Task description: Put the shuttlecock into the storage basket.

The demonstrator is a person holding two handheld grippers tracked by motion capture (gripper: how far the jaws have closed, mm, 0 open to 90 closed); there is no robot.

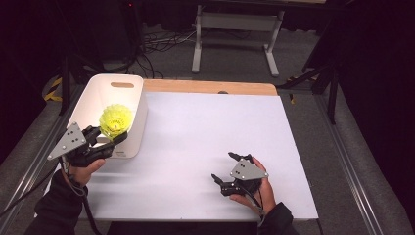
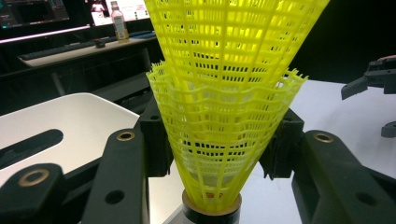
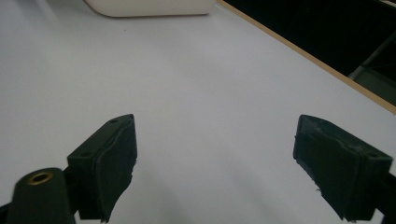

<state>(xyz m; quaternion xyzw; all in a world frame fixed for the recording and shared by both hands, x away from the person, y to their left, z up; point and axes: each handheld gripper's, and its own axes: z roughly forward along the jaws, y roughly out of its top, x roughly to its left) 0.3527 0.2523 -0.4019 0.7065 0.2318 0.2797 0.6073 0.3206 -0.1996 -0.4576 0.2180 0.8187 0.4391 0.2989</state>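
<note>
Two nested yellow plastic shuttlecocks (image 1: 116, 120) sit skirt-up in my left gripper (image 1: 110, 135), which is shut on them at the front edge of a white bin (image 1: 100, 88). In the left gripper view the black pads (image 2: 156, 140) press both sides of the mesh skirt (image 2: 224, 116), with the dark cork base (image 2: 211, 212) low between the jaws. Low on the right of the white table (image 1: 205, 127), my right gripper (image 1: 222, 166) is open with nothing in it. Its view shows two pads (image 3: 109, 163) wide apart over bare table.
The bin (image 3: 149, 7) has a handle slot (image 1: 122, 84) in its far wall. A wooden strip (image 1: 210, 87) runs along the table's back edge. Beyond it are cables and a white stand (image 1: 235, 29) on the floor. My right gripper (image 2: 371, 79) shows far off in the left gripper view.
</note>
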